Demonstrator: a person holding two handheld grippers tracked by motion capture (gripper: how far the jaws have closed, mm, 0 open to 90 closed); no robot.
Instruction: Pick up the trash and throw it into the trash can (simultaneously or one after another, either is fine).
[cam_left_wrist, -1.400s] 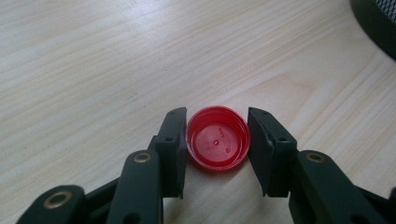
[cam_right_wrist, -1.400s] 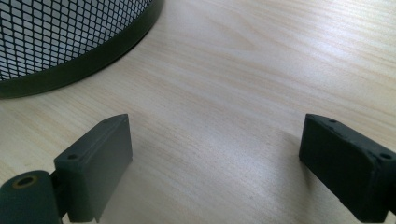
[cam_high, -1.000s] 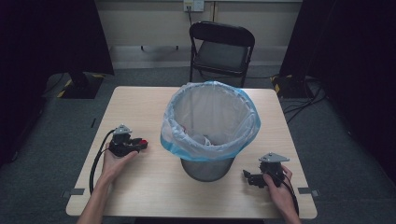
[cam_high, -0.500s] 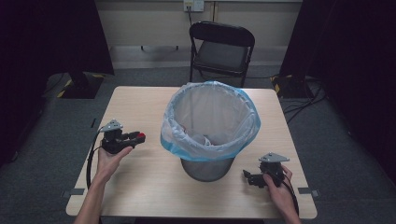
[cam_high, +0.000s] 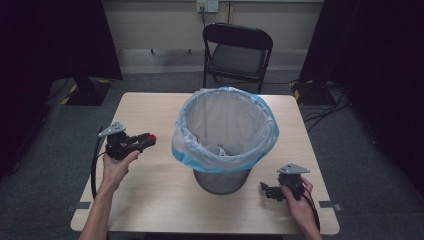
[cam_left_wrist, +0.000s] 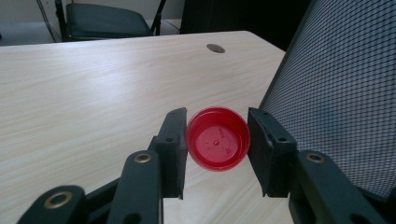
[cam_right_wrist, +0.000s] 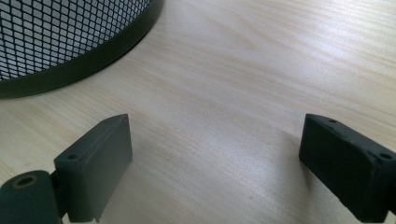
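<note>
A red bottle cap (cam_left_wrist: 217, 144) sits pinched between the two black jaws of my left gripper (cam_left_wrist: 216, 151), its hollow side facing the camera. In the high view that gripper (cam_high: 148, 141) hovers above the table's left side with the cap (cam_high: 151, 138) at its tip, pointing toward the mesh bin (cam_high: 224, 137). The bin is a black wire basket lined with a blue-rimmed clear bag, with some litter at its bottom. My right gripper (cam_right_wrist: 215, 158) rests low over the wood near the bin's base (cam_right_wrist: 70, 70), jaws wide apart and empty. The high view has it (cam_high: 266, 190) at the front right.
The light wooden table (cam_high: 150, 200) has bare surface in front of and left of the bin. A black folding chair (cam_high: 235, 50) stands behind the far edge. Cables trail from both grippers toward the person's forearms.
My left gripper has lifted off the table with the red cap and drawn slightly left and back. The right hand has stayed put.
</note>
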